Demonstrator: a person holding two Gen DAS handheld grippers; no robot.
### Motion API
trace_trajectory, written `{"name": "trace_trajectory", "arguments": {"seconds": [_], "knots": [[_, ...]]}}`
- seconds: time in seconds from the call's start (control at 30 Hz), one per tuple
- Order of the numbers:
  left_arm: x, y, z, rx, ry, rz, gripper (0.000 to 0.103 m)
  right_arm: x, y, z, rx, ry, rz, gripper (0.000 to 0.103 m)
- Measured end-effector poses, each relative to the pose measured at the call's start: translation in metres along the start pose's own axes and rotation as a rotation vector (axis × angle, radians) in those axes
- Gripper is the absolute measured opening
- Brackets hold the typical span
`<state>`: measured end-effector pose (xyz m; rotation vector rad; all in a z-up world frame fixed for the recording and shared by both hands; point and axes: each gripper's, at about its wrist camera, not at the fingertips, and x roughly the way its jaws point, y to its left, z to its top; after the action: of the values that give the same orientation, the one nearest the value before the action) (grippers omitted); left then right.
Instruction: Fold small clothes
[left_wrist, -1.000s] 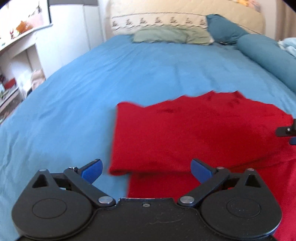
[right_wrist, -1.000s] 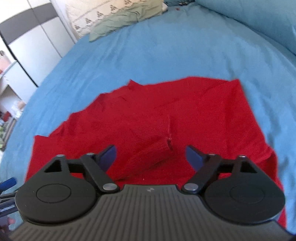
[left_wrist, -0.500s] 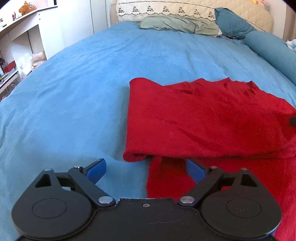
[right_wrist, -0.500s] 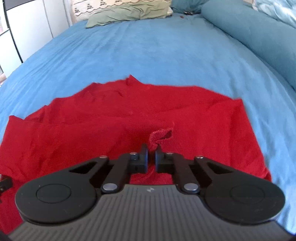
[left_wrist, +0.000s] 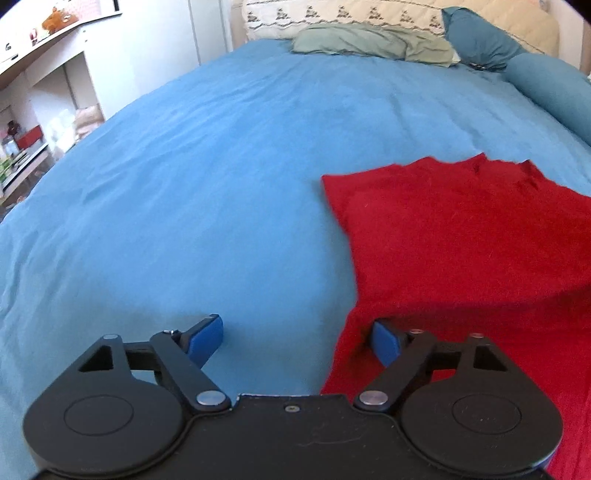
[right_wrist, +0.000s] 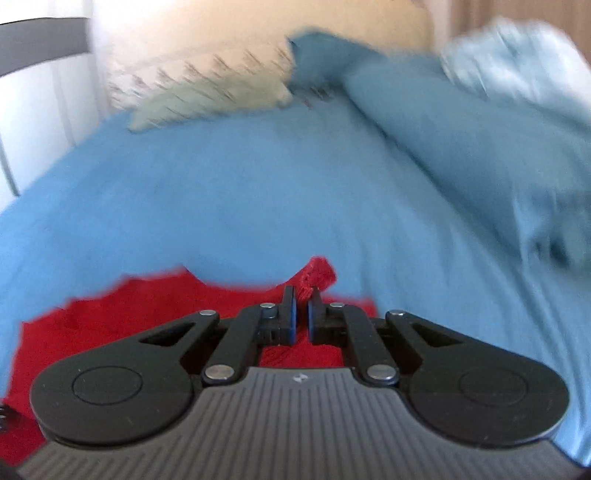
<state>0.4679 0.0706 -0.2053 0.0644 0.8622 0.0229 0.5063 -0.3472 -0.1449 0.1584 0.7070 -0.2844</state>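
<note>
A red knit sweater (left_wrist: 461, 236) lies on the blue bed sheet (left_wrist: 221, 184), partly folded, with its left edge near the middle of the left wrist view. My left gripper (left_wrist: 295, 339) is open and low over the sheet, its right finger at the sweater's near left edge. My right gripper (right_wrist: 300, 312) is shut on the sweater's cuff (right_wrist: 317, 275) and holds it lifted above the rest of the red sweater (right_wrist: 147, 314). The right wrist view is blurred.
Pillows (left_wrist: 369, 40) and a teal bolster (left_wrist: 546, 85) lie at the head of the bed. A white shelf unit (left_wrist: 55, 92) stands left of the bed. A light blue bundle (right_wrist: 517, 74) lies at the far right.
My right gripper closed on the sweater's cuff and has lifted it up and away. My left gripper moved left, so the sweater now sits to its right.
</note>
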Motion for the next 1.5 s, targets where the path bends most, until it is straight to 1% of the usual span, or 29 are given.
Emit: {"name": "trace_trajectory", "arguments": {"seconds": [0.07, 0.13, 0.2, 0.27, 0.3, 0.33, 0.37, 0.4, 0.43, 0.47, 0.53, 0.6, 0.67, 0.7, 0.77, 0.83, 0.93, 1.03, 1.07, 1.13, 1.17, 1.2, 1.23, 1.33, 1.4, 1.47, 1.5], "knots": [[-0.004, 0.004, -0.007, -0.007, 0.009, 0.011, 0.088, 0.017, -0.011, -0.015, 0.039, 0.039, 0.009, 0.021], [-0.008, 0.009, -0.012, -0.025, 0.018, 0.017, 0.088, 0.024, -0.022, -0.028, 0.079, 0.062, 0.027, 0.021], [-0.012, 0.011, -0.013, -0.040, 0.029, 0.021, 0.088, 0.030, -0.025, -0.038, 0.070, 0.087, 0.030, 0.022], [-0.023, 0.008, -0.011, -0.043, 0.025, 0.026, 0.086, 0.033, -0.027, -0.041, 0.048, 0.127, 0.024, 0.028], [-0.033, 0.003, -0.008, -0.026, 0.001, 0.026, 0.086, 0.029, -0.028, -0.043, 0.033, 0.126, 0.016, 0.044], [-0.042, -0.002, -0.005, -0.008, -0.024, 0.015, 0.087, 0.019, -0.027, -0.043, 0.010, 0.099, 0.014, 0.075], [-0.052, -0.008, 0.000, 0.010, -0.054, -0.008, 0.091, 0.008, -0.024, -0.043, -0.013, 0.050, 0.025, 0.091], [-0.058, -0.015, 0.004, 0.024, -0.078, -0.030, 0.093, -0.006, -0.019, -0.046, -0.041, -0.015, 0.045, 0.103], [-0.064, -0.023, 0.010, 0.038, -0.104, -0.059, 0.097, -0.016, -0.012, -0.049, -0.076, -0.061, 0.081, 0.103], [-0.067, -0.032, 0.016, 0.053, -0.125, -0.092, 0.098, -0.018, -0.003, -0.050, -0.112, -0.057, 0.114, 0.103], [-0.063, -0.049, 0.026, 0.080, -0.141, -0.137, 0.098, -0.009, 0.011, -0.053, -0.161, -0.014, 0.150, 0.103], [-0.051, -0.067, 0.033, 0.111, -0.138, -0.161, 0.098, 0.006, 0.017, -0.058, -0.157, 0.014, 0.163, 0.103], [-0.038, -0.077, 0.038, 0.111, -0.128, -0.152, 0.098, 0.027, 0.015, -0.063, -0.107, 0.065, 0.117, 0.103], [-0.033, -0.080, 0.039, 0.103, -0.125, -0.160, 0.098, 0.037, 0.011, -0.068, -0.075, 0.098, 0.104, 0.103], [-0.026, -0.082, 0.038, 0.084, -0.112, -0.162, 0.098, 0.033, 0.005, -0.076, -0.057, 0.073, 0.122, 0.103], [-0.020, -0.083, 0.035, 0.074, -0.093, -0.170, 0.098, 0.028, 0.010, -0.068, -0.059, 0.085, 0.127, 0.103], [-0.010, -0.082, 0.029, 0.093, -0.066, -0.172, 0.098, 0.020, 0.014, -0.054, -0.060, 0.003, 0.218, 0.103], [-0.001, -0.080, 0.018, 0.081, -0.023, -0.177, 0.098, 0.040, 0.026, -0.040, -0.089, 0.015, 0.242, 0.103], [0.000, -0.080, 0.015, 0.077, -0.020, -0.175, 0.098, 0.050, 0.027, -0.039, -0.092, 0.015, 0.243, 0.103], [-0.003, -0.080, 0.010, 0.081, -0.040, -0.172, 0.098, 0.070, 0.022, -0.040, -0.107, 0.035, 0.207, 0.103], [-0.003, -0.081, 0.007, 0.084, -0.044, -0.170, 0.098, 0.077, 0.018, -0.042, -0.121, 0.031, 0.173, 0.103], [-0.003, -0.082, 0.007, 0.085, -0.048, -0.168, 0.098, 0.084, 0.015, -0.042, -0.127, 0.016, 0.162, 0.103], [-0.003, -0.082, 0.006, 0.082, -0.052, -0.167, 0.099, 0.087, 0.011, -0.041, -0.116, 0.007, 0.165, 0.103], [-0.001, -0.082, 0.005, 0.089, -0.066, -0.167, 0.099, 0.091, 0.001, -0.032, -0.057, 0.006, 0.123, 0.103], [-0.003, -0.081, 0.005, 0.095, -0.070, -0.165, 0.099, 0.089, -0.004, -0.027, -0.001, 0.001, 0.136, 0.103], [-0.008, -0.081, 0.007, 0.109, -0.081, -0.147, 0.099, 0.075, -0.006, -0.025, 0.011, -0.050, 0.157, 0.103], [-0.015, -0.080, 0.007, 0.117, -0.093, -0.121, 0.099, 0.066, -0.006, -0.025, 0.005, -0.077, 0.176, 0.103]]}}
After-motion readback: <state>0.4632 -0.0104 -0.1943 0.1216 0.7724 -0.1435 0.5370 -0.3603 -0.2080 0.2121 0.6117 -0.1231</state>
